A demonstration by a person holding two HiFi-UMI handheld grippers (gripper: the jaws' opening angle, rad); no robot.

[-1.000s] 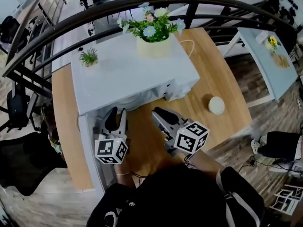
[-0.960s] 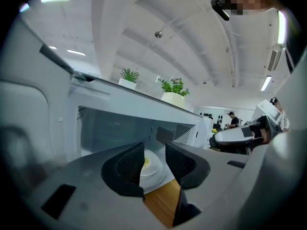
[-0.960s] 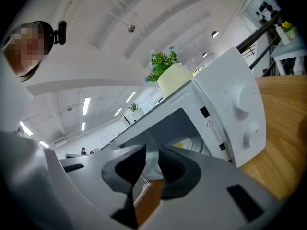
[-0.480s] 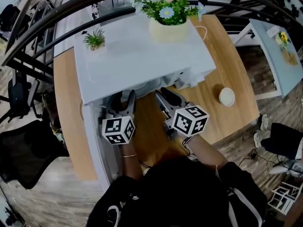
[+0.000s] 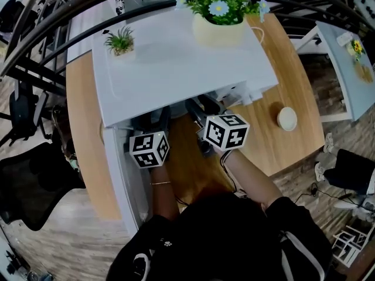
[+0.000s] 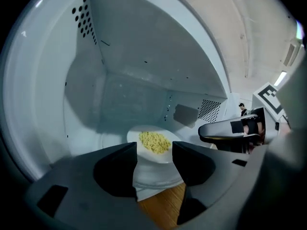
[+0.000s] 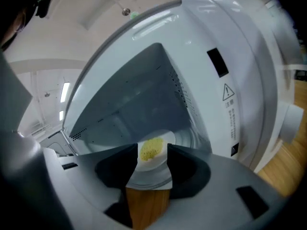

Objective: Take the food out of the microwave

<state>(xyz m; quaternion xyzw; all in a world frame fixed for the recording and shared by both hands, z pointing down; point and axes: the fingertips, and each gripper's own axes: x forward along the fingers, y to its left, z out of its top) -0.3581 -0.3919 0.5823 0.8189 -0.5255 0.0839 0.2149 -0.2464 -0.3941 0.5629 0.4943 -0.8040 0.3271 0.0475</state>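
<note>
A white microwave stands on the wooden table, its door swung open to the left. Inside, a white plate carries a heap of yellow food; the right gripper view shows the same plate and food. My left gripper is at the mouth of the cavity. Its jaws have just been opening and nothing is between them. My right gripper points in beside it, open, short of the plate. From above, the left gripper and right gripper reach under the oven's front edge.
A flower pot and a small plant sit on top of the microwave. Its control panel and knob lie right of the cavity. A small round white object rests on the table. A dark railing runs behind.
Both grippers have moved forward and down to the microwave's opening, and their fingertips now sit under its front edge.
</note>
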